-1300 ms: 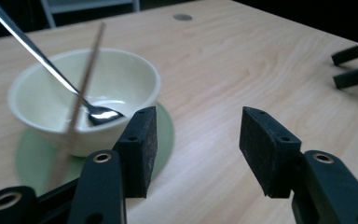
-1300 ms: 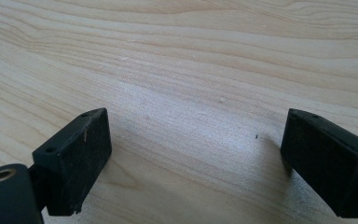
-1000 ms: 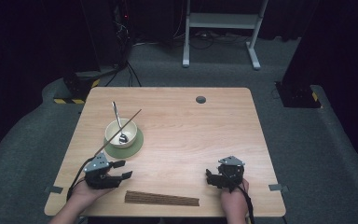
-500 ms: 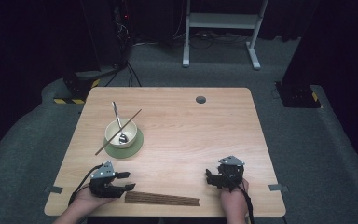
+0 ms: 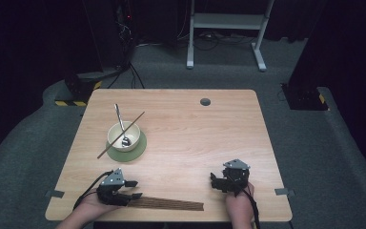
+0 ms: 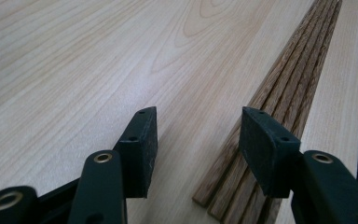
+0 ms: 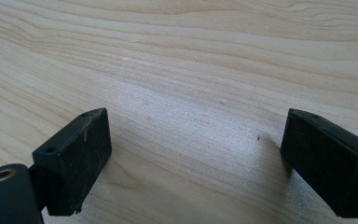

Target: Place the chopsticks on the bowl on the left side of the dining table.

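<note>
Chopsticks (image 5: 167,203) lie in a flat row along the table's (image 5: 195,143) near edge, well apart from the bowl (image 5: 123,137). They look light, stiff and thin, smooth enough to roll or slip, so a pinch across one stick near its end seems best. The left gripper (image 5: 134,190) sits at the row's left end, its jaws half apart and just been closing, one above the sticks, nothing pressed between them. The right gripper (image 5: 215,180) rests with jaws wide apart over bare table.
</note>
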`<state>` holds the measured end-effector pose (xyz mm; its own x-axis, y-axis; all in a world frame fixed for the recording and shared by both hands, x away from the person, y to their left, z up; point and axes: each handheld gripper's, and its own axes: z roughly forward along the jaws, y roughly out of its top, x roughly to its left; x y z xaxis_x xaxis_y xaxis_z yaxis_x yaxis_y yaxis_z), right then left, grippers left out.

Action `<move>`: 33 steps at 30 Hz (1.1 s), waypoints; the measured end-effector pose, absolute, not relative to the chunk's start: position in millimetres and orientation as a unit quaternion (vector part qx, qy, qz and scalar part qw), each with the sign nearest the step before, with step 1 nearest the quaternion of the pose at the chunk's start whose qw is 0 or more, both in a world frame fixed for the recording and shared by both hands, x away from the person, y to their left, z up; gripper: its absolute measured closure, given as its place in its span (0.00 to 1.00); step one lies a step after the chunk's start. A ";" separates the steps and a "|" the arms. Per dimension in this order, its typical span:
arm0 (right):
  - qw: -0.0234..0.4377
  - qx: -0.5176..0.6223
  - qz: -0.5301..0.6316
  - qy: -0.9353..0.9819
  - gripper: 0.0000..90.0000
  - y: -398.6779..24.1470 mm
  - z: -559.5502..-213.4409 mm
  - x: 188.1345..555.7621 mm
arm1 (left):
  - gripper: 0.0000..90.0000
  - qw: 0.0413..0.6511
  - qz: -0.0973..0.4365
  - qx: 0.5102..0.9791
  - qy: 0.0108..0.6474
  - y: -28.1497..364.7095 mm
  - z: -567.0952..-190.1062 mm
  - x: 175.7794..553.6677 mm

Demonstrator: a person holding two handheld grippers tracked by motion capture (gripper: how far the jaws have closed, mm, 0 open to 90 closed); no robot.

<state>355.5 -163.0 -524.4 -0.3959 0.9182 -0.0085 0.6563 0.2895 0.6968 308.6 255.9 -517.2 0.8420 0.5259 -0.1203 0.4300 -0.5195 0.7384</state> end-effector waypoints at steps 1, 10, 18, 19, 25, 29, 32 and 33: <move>0.210 0.508 0.312 0.775 0.09 -163.0 -524.4 355.5 | 0.53 0.407 0.059 0.869 0.275 255.7 -517.5 309.0; 0.210 0.506 0.313 0.776 0.09 -163.2 -524.4 354.6 | 0.54 0.405 0.068 0.873 0.263 251.8 -516.5 308.5; 0.210 0.504 0.313 0.777 0.09 -163.4 -524.4 354.5 | 0.55 0.412 0.064 0.871 0.260 250.2 -517.9 306.0; 0.210 0.504 0.313 0.777 0.09 -163.4 -524.4 354.5 | 0.55 0.409 0.065 0.873 0.259 249.9 -518.2 305.6; 0.210 0.504 0.313 0.777 0.09 -163.5 -524.4 354.5 | 0.55 0.404 0.073 0.874 0.261 251.2 -518.6 305.4; 0.208 0.503 0.314 0.778 0.09 -163.4 -524.4 355.0 | 0.56 0.409 0.074 0.870 0.266 253.4 -520.0 307.2; 0.209 0.502 0.314 0.778 0.09 -163.5 -524.4 355.6 | 0.58 0.392 0.112 0.871 0.276 256.6 -519.4 306.4; 0.209 0.502 0.313 0.779 0.09 -163.5 -524.4 355.8 | 0.58 0.394 0.114 0.868 0.278 259.2 -519.0 306.5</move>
<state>355.8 -163.5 -524.4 -0.4095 0.9122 -0.0112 0.6504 0.3005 0.6976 306.5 259.2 -519.0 0.8192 0.5731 -0.0213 0.3934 -0.5345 0.7481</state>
